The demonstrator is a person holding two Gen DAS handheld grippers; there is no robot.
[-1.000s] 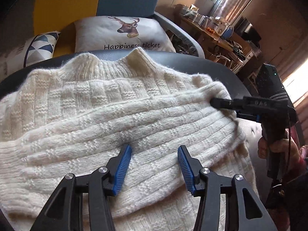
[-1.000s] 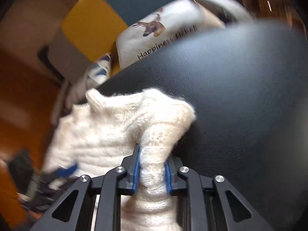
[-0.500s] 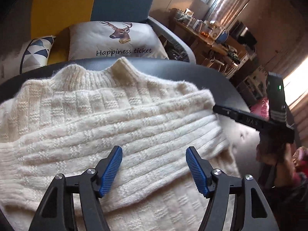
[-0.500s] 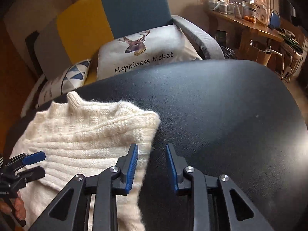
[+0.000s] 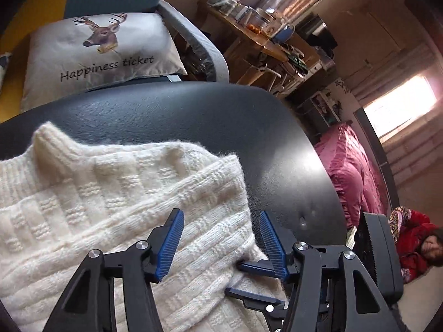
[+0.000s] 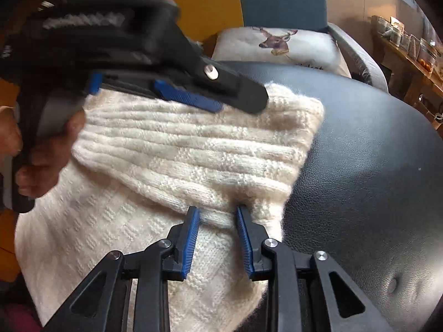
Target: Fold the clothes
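Cream wool: a chunky ribbed knit sweater point(image 5: 97, 207) lies on the black leather-look surface point(image 5: 193, 116), partly folded – one ribbed band doubled across its body, collar toward the surface's far edge

Sweater's right edge: a folded corner point(image 6: 310, 110) points at the bare black stretch on the surface's right side

Left gripper point(image 5: 220, 238): black two-finger tool with blue ribbed pads point(image 5: 171, 246), jaws spread wide, holding nothing; it sits over the sweater's right edge, one pad above the knit, the other above bare surface

Left gripper from the right wrist view point(image 6: 193, 96): it lies across the upper fold of the sweater, blurred, with a hand point(image 6: 41, 149) wrapped round its grip

Right gripper point(image 6: 217, 238): same black build, blue pads part-way closed on either side of a thin ridge of knit at the sweater's near right edge – whether they are actually pinching it I cannot tell

Right gripper from the left wrist view: its two blue-tipped fingers point(image 5: 254, 300) reach in low from the right, against the sweater's edge

Behind the surface: a pale cushion with a deer's head and the words "Happiness ticket" point(image 5: 97, 52) on a grey-armed seat
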